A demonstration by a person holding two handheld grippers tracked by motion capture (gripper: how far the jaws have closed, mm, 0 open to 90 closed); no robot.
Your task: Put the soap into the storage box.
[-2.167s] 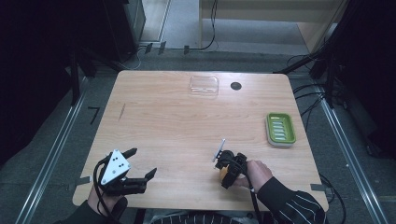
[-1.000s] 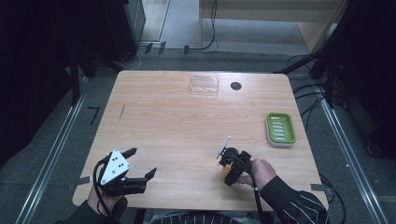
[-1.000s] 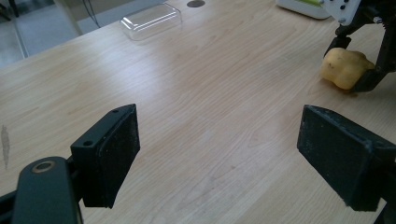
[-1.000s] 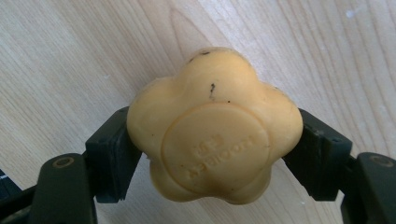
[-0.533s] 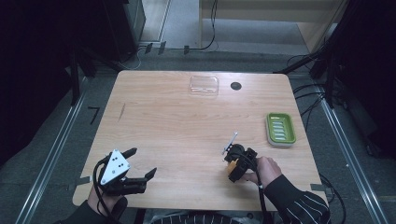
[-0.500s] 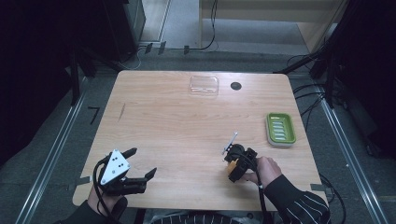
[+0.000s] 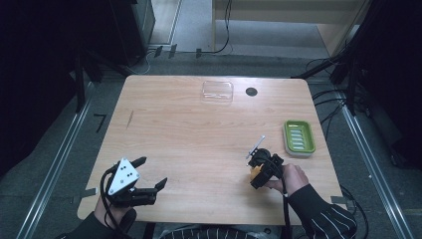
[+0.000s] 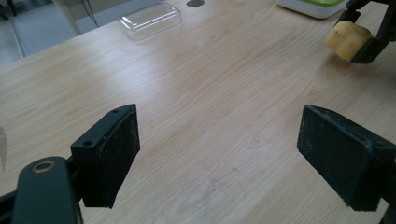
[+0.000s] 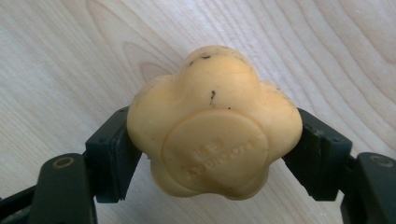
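right hand-held gripper: clamped on the yellow soap bar, jaws pressing its two sides; near the worktop's right front, a hand behind it
yellow soap bar: flower-shaped, round embossed stamp facing the right gripper view's camera, a few dark specks on top; held over bare wood. Touching the worktop or not: can't tell
left hand-held gripper: jaws spread wide, nothing between them, at the worktop's left front corner; grey three-cornered plate on top
worktop: light wood, rounded corners
green soap dish: ribbed inside, near the right edge, just beyond the right hand-held gripper, apart from it
clear plastic lid: flat at the far edge, centre
black round hole: just right of the lid
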